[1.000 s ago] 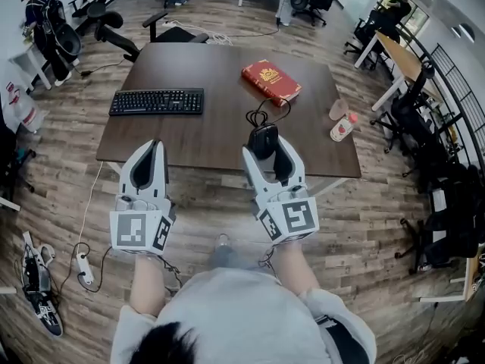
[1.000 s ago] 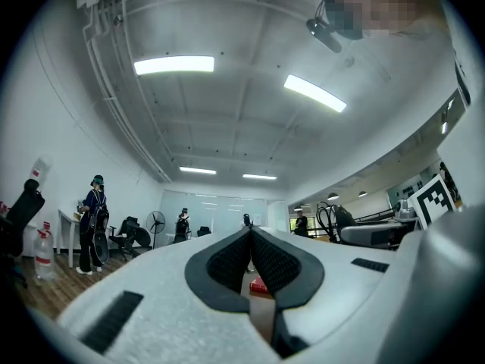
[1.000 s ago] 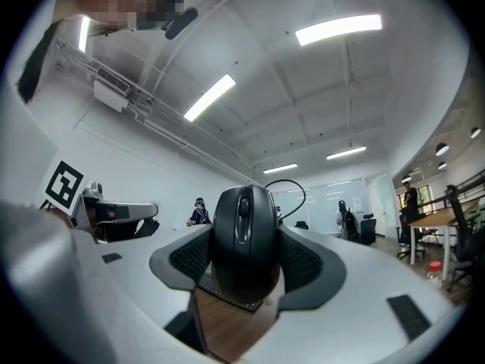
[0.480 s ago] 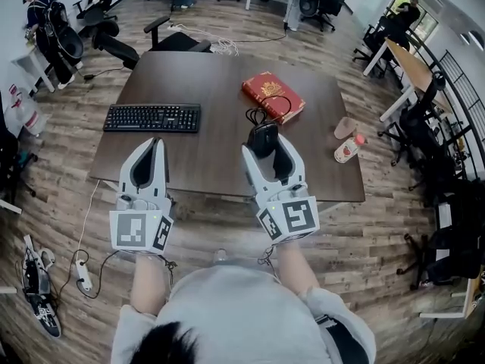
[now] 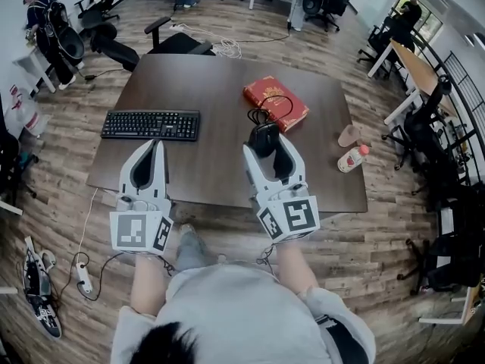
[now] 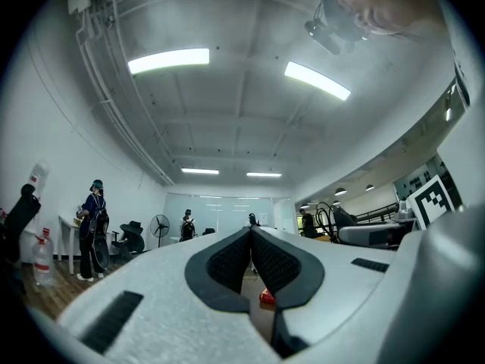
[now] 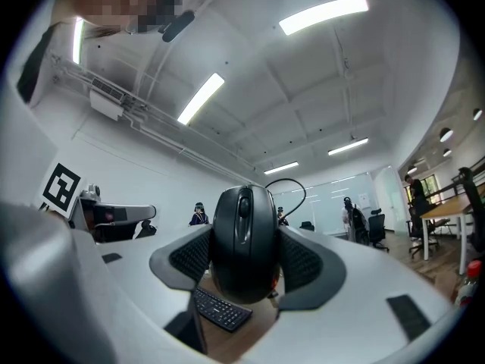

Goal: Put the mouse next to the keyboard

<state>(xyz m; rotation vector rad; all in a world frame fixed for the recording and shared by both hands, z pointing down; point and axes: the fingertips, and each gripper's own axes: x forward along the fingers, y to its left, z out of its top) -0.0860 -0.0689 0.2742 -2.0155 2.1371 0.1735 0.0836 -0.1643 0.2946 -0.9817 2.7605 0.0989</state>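
In the head view, the right tongs [image 5: 264,146] held the mouse [image 5: 263,136] over the table [image 5: 220,89], well apart from the keyboard [image 5: 151,125]. In the left gripper view, the left tongs [image 6: 251,237] were pressed together with nothing between them. In the right gripper view, the right tongs clamped the mouse's sides.

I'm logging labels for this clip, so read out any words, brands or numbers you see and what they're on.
No text is readable.
Red book: gold emblem, any lettering too small.
Keyboard: key legends too small.
Bottle: label blurred.
Mouse: no print visible.
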